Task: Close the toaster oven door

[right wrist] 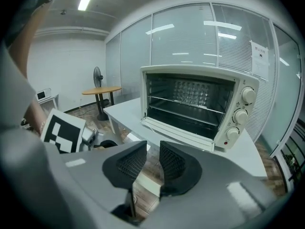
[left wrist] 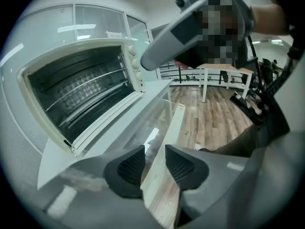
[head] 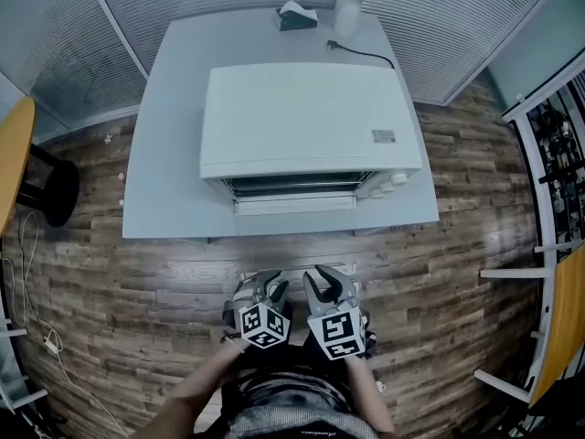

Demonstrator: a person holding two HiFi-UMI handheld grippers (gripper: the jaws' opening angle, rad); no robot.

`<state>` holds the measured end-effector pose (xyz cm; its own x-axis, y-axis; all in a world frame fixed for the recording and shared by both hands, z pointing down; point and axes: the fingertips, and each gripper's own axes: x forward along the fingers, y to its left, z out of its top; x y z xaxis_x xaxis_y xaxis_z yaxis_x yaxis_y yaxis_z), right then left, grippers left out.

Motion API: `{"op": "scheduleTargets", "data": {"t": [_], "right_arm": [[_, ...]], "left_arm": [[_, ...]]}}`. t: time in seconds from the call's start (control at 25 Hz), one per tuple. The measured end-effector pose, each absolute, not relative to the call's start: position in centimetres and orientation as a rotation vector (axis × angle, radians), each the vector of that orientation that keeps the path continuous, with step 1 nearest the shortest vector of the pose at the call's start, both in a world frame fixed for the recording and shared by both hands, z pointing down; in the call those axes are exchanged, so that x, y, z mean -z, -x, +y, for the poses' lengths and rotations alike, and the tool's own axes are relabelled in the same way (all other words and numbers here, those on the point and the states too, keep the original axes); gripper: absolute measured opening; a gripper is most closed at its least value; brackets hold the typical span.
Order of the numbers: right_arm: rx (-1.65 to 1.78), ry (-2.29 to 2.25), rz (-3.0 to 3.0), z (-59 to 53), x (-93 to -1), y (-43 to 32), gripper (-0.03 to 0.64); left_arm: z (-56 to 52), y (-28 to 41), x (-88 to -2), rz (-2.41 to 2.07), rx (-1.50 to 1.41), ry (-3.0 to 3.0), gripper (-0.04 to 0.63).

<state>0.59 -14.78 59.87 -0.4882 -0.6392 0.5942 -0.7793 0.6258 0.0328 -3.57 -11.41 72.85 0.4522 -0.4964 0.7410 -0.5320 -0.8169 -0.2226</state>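
On the grey table (head: pixel 164 154), the toaster oven (head: pixel 311 117) stands with its door (head: pixel 294 205) dropped open toward the person. It is well apart from both grippers, which hang low over the wooden floor (head: pixel 439 245) (close against the person's body). The left gripper (head: pixel 266 293) has its jaws moderately spread, with nothing between them. The right gripper (head: pixel 326 286) is likewise parted, empty and touching nothing.
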Motion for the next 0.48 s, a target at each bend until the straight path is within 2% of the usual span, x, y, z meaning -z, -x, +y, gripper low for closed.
{"op": "scheduleTargets", "data": {"t": [0.32, 0.48], "right_arm": [[-0.33, -1.118, -2.276, -14.6, -59.8, -1.2, 0.084], [-0.325, -1.12, -2.262, -14.4, -60.1, -1.9, 0.084]], "left_arm": [[-11.1, 2.9, -77.1, -0.858, -1.671, -2.736, 0.179], [-11.5, 3.1, -78.1, -0.881, -1.762, -2.726, 0.183]]}}
